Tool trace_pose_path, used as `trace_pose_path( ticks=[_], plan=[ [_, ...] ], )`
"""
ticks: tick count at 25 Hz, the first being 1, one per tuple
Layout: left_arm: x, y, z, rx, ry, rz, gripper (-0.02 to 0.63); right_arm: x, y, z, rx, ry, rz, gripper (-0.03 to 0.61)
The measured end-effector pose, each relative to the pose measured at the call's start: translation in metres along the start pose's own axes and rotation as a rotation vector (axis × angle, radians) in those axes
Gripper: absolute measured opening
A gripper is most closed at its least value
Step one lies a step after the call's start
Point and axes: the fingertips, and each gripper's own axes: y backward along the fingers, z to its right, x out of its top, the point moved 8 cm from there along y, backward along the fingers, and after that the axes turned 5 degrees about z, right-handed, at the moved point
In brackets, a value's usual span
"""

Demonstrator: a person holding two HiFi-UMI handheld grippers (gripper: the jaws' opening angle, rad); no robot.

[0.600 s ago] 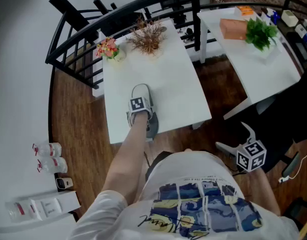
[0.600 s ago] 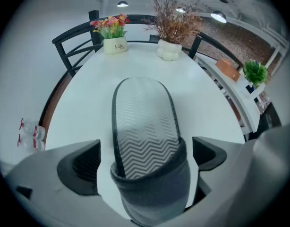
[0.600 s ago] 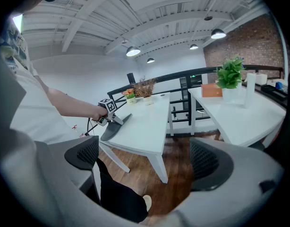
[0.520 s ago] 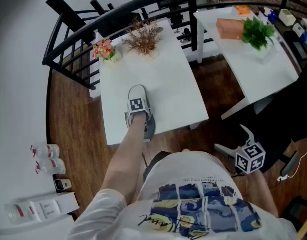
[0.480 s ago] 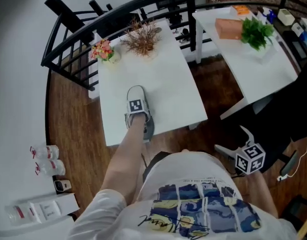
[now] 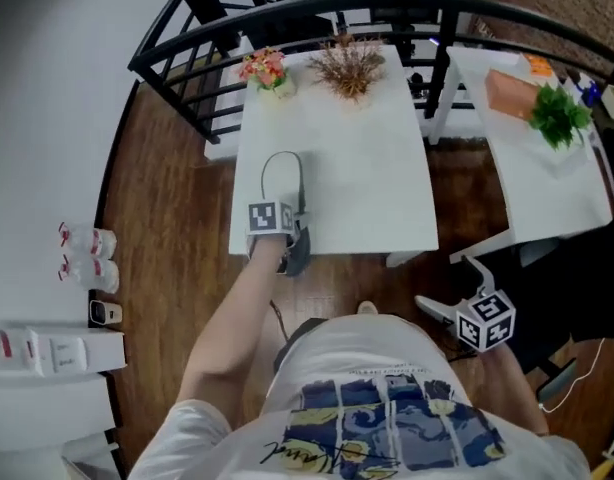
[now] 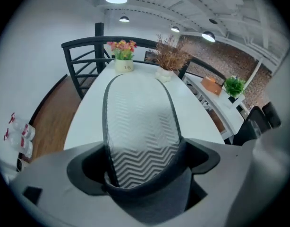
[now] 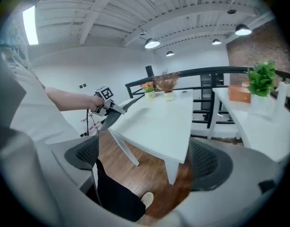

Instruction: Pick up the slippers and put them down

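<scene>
A grey slipper [image 6: 283, 180] with a zigzag-patterned sole [image 7: 140, 122] lies lengthwise over the near left part of the white table [image 6: 367, 188]. Its heel end sticks out past the table's front edge. My left gripper [image 6: 280, 226] is shut on that heel end, and in the left gripper view [image 7: 141, 176] the slipper fills the space between the jaws. I cannot tell whether the toe rests on the tabletop. My right gripper [image 6: 450, 288] hangs over the wooden floor to the right of the table, open [image 8: 149, 162], with nothing between its pads. The right gripper view also shows the held slipper [image 8: 117, 109].
A pot of pink and orange flowers [image 6: 265, 71] and a dried plant [image 6: 352, 66] stand at the table's far edge, with a black railing [image 6: 187, 48] behind. A second white table [image 6: 547, 183] at right carries a green plant [image 6: 559, 113] and an orange box [image 6: 507, 93]. Bottles [image 6: 87, 258] lie on the floor at left.
The head view has swung, so the table now sits higher and further right in it. The left gripper stays shut on the slipper at the table's near edge. The right gripper hangs much as before.
</scene>
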Motion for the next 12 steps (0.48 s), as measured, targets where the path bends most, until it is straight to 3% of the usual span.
trace_pose_path(
  ticks=[3, 5, 12],
  plan=[
    [-0.029, 0.069, -0.052, 0.026, 0.067, 0.078, 0.483, 0.015, -0.045, -0.043, 0.132, 0.101, -0.030, 0.603],
    [-0.068, 0.123, -0.103, 0.063, 0.128, 0.109, 0.483, 0.021, -0.073, -0.094, 0.207, 0.153, -0.067, 0.603],
    [-0.251, 0.277, -0.288, 0.195, 0.351, 0.148, 0.482, -0.004, -0.150, -0.309, 0.374, 0.286, -0.191, 0.604]
  ],
)
